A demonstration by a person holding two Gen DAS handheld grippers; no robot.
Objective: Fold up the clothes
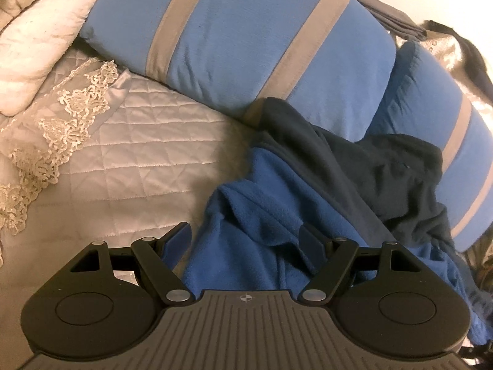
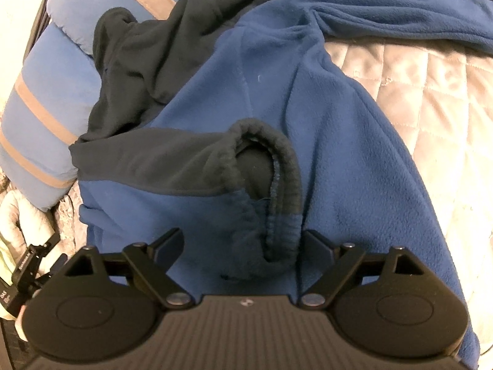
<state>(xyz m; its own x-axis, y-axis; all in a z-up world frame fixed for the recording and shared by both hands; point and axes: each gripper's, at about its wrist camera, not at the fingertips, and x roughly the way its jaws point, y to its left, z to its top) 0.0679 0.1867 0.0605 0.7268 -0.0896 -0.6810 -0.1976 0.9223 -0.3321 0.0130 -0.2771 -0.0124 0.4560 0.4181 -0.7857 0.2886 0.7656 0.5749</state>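
Jaws of the right gripper (image 2: 240,243) stand wide apart, clamped on nothing. The elastic cuff (image 2: 277,191) of the fleece garment (image 2: 339,141) lies directly between the two fingertips, its gathered rim rising away from them; whether the pads touch the fabric cannot be told.

The left gripper (image 1: 246,237) is likewise spread wide and holds nothing. A ridge of the garment's blue fleece (image 1: 265,215) sits between its fingers. Its fingertip on the left of the view is over the bare bedspread (image 1: 138,154); the other is over the cloth.

The garment is two-tone: bright blue panels with dark navy sections (image 1: 385,172). It lies crumpled and unfolded on the quilted, pale bedspread, with one sleeve crossing the body.

Beyond the garment, two blue pillows with grey stripes (image 1: 246,37) rest along the far side of the bed. The navy part of the garment lies up against them. A lace-trimmed pale pillow (image 1: 61,117) lies to the left in the left wrist view, well apart from the garment. A small black device (image 2: 27,265) shows at the left edge of the right wrist view; its nature cannot be told.
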